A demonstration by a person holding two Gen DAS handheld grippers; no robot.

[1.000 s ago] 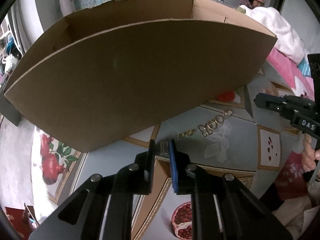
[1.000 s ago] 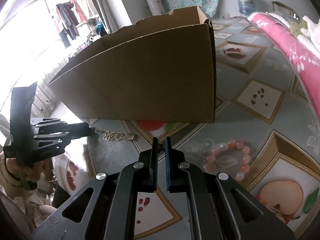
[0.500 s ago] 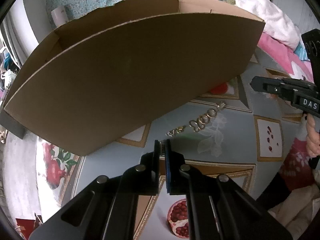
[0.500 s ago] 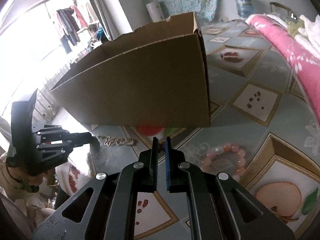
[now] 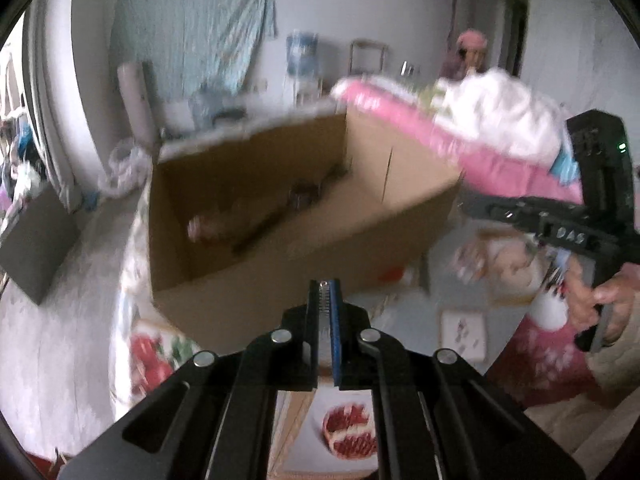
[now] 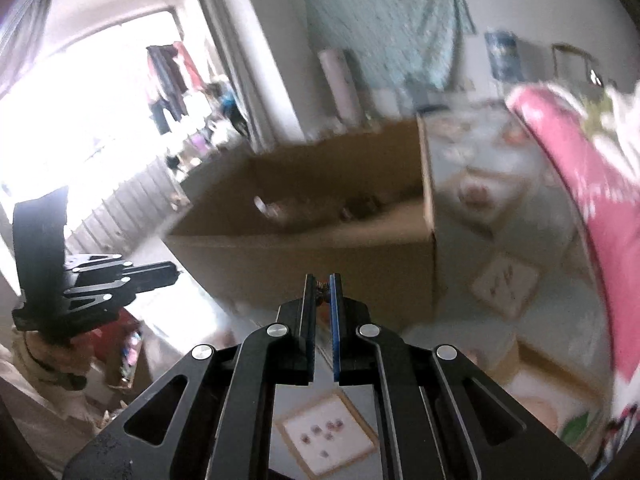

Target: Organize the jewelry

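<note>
The open cardboard box (image 5: 280,280) stands on the patterned tablecloth (image 5: 460,328), and I look over its rim. Inside lie a few small blurred items (image 5: 200,226), too smeared to name. My left gripper (image 5: 325,286) hovers in front of the box's near wall, shut, with nothing I can make out between its pads. To its right, my right gripper (image 5: 466,208) is held by a hand (image 5: 600,300) near the box's right corner. In the right wrist view the right gripper (image 6: 322,280) is shut before the box (image 6: 320,256), with the left gripper (image 6: 174,270) off to the left. No jewellery shows clearly on the cloth.
A pink and white blanket (image 5: 500,164) is heaped to the right of the box. A person in a pink hat (image 5: 472,46) sits at the back. A grey box (image 5: 36,240) stands at the left. Both views are motion-blurred.
Both grippers have risen, so the box's inside now shows. The left jaws closed from slightly apart. The gold chain and pink bead bracelet, earlier on the cloth, can no longer be made out.
</note>
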